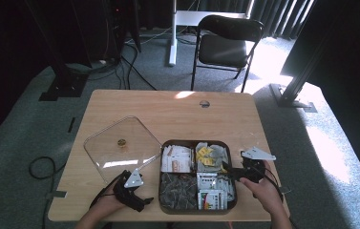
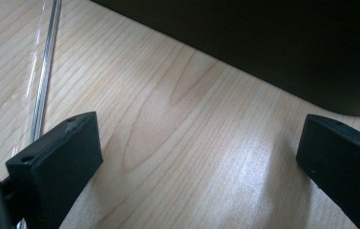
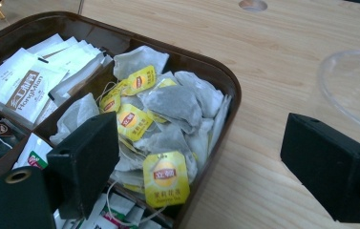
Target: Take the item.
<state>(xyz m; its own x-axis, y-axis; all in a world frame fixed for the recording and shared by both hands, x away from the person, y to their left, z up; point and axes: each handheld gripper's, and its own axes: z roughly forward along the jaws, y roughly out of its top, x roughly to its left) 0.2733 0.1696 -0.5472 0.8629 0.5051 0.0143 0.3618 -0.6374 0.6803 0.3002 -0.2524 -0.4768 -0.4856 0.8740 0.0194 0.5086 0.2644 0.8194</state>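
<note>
The tea bags (image 3: 168, 109) with yellow tags sit in the far right compartment of the brown tray (image 1: 231, 157), near the surface's (image 1: 177, 112) near edge. They look light, soft and loose, so they should crumple and slide; pinch one by its paper tag or a pouch corner. Your right tool (image 3: 199, 167) hangs released over the tray's right rim, one jaw above the bags. Your left tool (image 2: 196, 162) is released too, low by the near left corner, between tray and clear lid (image 1: 121, 145).
</note>
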